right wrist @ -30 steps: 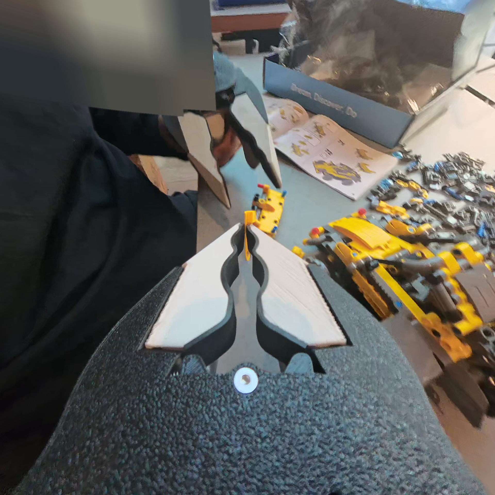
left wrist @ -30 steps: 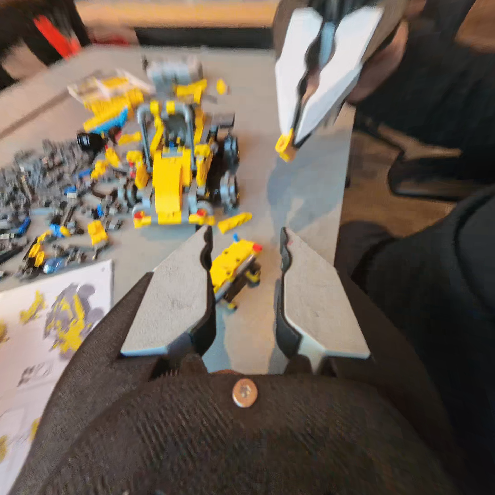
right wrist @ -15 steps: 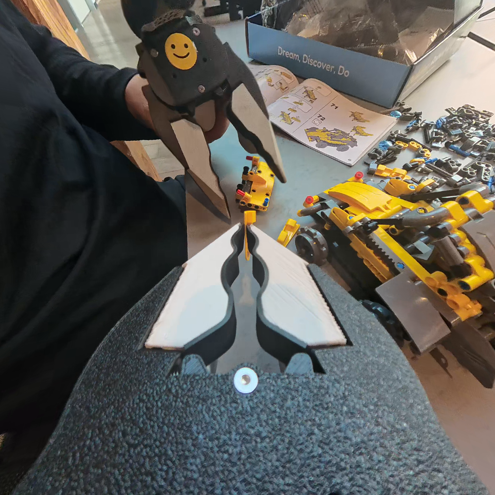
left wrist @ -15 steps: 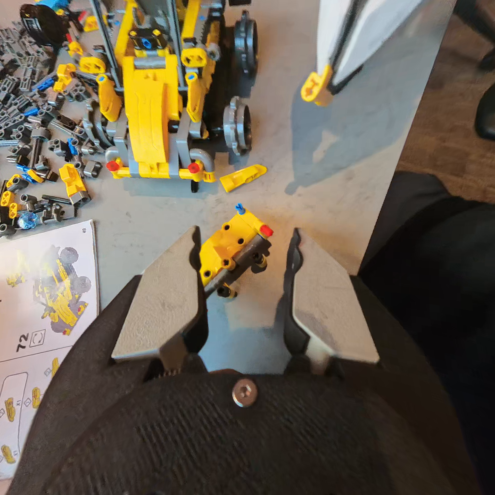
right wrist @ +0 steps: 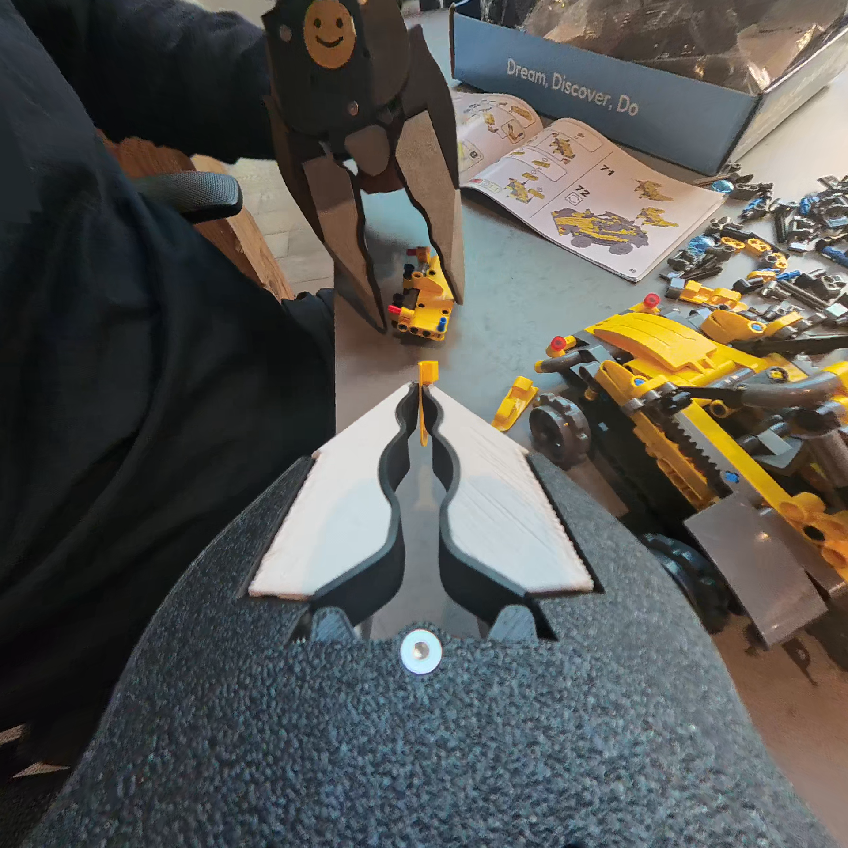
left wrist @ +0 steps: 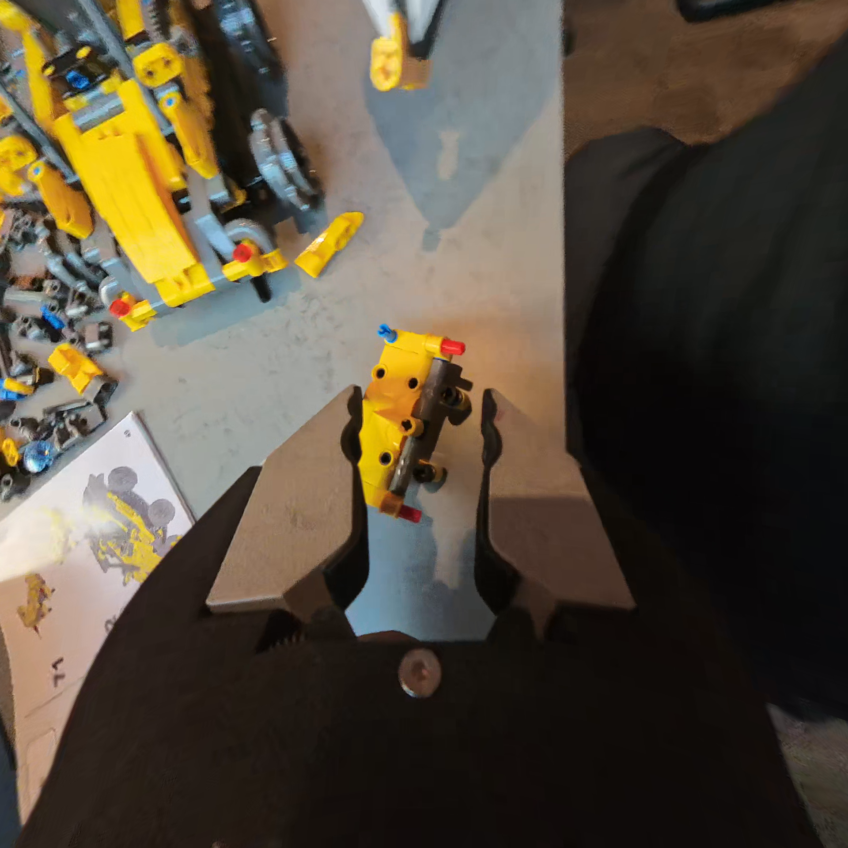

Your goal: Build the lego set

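left gripper (left wrist: 416, 399) spread wide, straddling yellow subassembly (left wrist: 404, 422) on table (left wrist: 257, 367), no grip seen. right gripper (right wrist: 420, 390) pinched closed on thin yellow piece (right wrist: 426, 390), beside yellow vehicle (right wrist: 688, 404).

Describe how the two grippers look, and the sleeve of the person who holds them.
The left gripper has a rough black body, a silver screw and flat grey fingers with wavy black inner edges; a yellow smiley sticker marks its underside. The right gripper matches, with pale ridged fingers. The sleeve is black.

Hobby desk: toy brick pieces (right wrist: 780, 257), instruction booklet (right wrist: 596, 202), chair armrest (right wrist: 192, 195).
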Demonstrator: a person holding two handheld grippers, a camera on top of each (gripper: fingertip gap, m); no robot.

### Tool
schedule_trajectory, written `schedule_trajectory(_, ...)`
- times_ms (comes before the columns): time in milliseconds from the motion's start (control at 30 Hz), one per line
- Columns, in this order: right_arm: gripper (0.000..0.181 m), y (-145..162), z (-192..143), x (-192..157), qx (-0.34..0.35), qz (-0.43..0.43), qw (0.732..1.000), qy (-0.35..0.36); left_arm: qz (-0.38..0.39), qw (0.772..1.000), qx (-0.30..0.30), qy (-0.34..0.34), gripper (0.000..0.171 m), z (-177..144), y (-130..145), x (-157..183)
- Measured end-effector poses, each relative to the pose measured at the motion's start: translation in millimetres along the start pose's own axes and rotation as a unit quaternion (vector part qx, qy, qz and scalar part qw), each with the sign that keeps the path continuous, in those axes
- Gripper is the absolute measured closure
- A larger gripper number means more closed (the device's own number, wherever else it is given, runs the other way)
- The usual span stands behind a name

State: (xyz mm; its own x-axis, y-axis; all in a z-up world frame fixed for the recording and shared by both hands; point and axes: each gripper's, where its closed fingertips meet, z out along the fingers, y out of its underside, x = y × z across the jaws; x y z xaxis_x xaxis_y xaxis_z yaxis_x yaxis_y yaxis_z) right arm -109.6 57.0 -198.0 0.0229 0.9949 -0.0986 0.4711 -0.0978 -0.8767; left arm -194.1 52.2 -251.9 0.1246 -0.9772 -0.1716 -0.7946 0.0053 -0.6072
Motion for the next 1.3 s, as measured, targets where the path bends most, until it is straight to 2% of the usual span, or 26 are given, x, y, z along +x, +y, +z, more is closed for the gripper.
schedule_trajectory(100, 0.18, 3, 13, -1, -0.02, 0.01, 1.0, -0.008, 0.065, 0.998, 0.006, -0.002, 0.122, -9, 10, 5)
schedule_trajectory(167, 0.18, 2, 24, -3, -0.034, 0.005, 0.999, -0.012, 0.071, 0.997, 0.014, -0.005, 0.118, -14, 14, 5)
schedule_trajectory(300, 0.18, -2, 40, -6, -0.059, -0.014, 0.998, -0.021, -0.002, 0.999, 0.037, -0.039, 0.116, -28, 13, 2)
schedule_trajectory(467, 0.18, 5, 51, 8, -0.096, -0.004, 0.995, -0.02, -0.024, 0.991, 0.038, -0.124, 0.13, -39, 20, 0)
schedule_trajectory(600, 0.18, 11, 67, 14, -0.138, 0.002, 0.99, -0.021, -0.08, 0.987, 0.039, -0.133, 0.124, -34, 28, -3)
schedule_trajectory(700, 0.18, 12, 79, 11, -0.156, 0.005, 0.987, -0.025, -0.088, 0.984, 0.031, -0.151, 0.124, -29, 33, -13)
schedule_trajectory(1000, 0.18, 4, 94, -24, -0.146, 0.008, 0.986, -0.074, -0.095, 0.982, 0.039, -0.159, 0.123, -28, 45, -36)
schedule_trajectory(1100, 0.18, 5, 92, -23, -0.147, 0.009, 0.987, -0.066, -0.105, 0.98, 0.04, -0.166, 0.122, -34, 50, -39)
schedule_trajectory(1200, 0.18, -5, 83, -25, -0.113, 0.046, 0.988, -0.09, -0.109, 0.977, 0.056, -0.175, 0.125, -46, 54, -37)
schedule_trajectory(1300, 0.18, -17, 77, -27, -0.08, 0.079, 0.986, -0.12, -0.097, 0.977, 0.077, -0.176, 0.131, -58, 47, -28)
